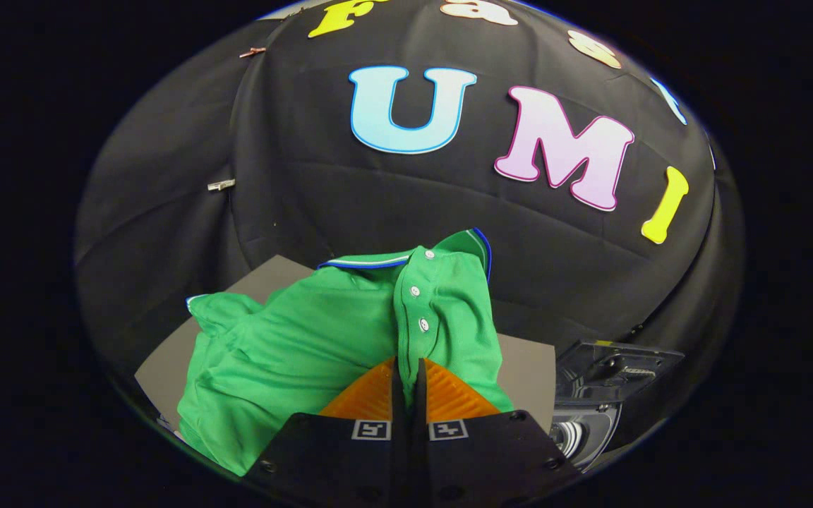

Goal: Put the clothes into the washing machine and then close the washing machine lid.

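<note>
One green polo shirt with white buttons and a blue-and-white trimmed collar (350,331) hangs pinched in the tongs (408,370), whose fingers press together on the button placket. Collar points up and away from the fingers; the body trails down-left over the grey tabletop (526,367). Washing machine (590,402) sits beside the fingers, lid open.

The gripper view is riding on the gripper (406,367), looking forward along its two nearly closed fingers and slightly downward. It is sitting very close to the green shirt (322,346), which is hanging from the fingers above the grey table (526,367). Beyond, it is facing the booth's black wall, with the washing machine (600,395) beside the table's right edge.
</note>
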Available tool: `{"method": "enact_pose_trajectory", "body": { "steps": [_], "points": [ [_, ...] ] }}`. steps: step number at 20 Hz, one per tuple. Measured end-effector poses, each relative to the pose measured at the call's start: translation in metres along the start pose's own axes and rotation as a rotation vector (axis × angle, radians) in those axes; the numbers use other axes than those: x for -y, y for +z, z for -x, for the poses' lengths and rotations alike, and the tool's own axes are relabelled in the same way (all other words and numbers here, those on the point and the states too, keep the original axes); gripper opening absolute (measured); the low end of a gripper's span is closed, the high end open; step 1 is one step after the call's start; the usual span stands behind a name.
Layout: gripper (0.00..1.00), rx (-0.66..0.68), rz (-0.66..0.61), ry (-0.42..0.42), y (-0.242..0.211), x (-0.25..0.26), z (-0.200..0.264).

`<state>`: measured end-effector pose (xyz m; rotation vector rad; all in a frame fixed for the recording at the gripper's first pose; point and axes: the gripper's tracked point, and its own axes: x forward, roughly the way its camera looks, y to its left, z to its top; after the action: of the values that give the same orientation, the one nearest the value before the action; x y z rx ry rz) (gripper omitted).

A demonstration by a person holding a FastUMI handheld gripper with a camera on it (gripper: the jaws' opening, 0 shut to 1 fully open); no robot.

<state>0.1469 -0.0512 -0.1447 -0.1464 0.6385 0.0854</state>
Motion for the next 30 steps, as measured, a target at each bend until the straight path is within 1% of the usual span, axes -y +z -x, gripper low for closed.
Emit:
{"method": "enact_pose_trajectory", "body": {
  "steps": [5, 12, 15, 18, 24, 30],
  "points": [
    [0.05, 0.034, -0.004, 0.016, 0.001, 0.02, 0.025],
    [0.05, 0.107, -0.036, 0.069, 0.013, 0.066, 0.066],
    [0.05, 0.116, -0.084, 0.093, 0.012, 0.089, 0.078],
    [0.05, 0.126, -0.134, 0.106, 0.011, 0.12, 0.09],
    [0.05, 0.168, -0.199, 0.1, 0.015, 0.199, 0.111],
    [0.05, 0.193, -0.228, 0.081, 0.009, 0.276, 0.116]
  ]
}}
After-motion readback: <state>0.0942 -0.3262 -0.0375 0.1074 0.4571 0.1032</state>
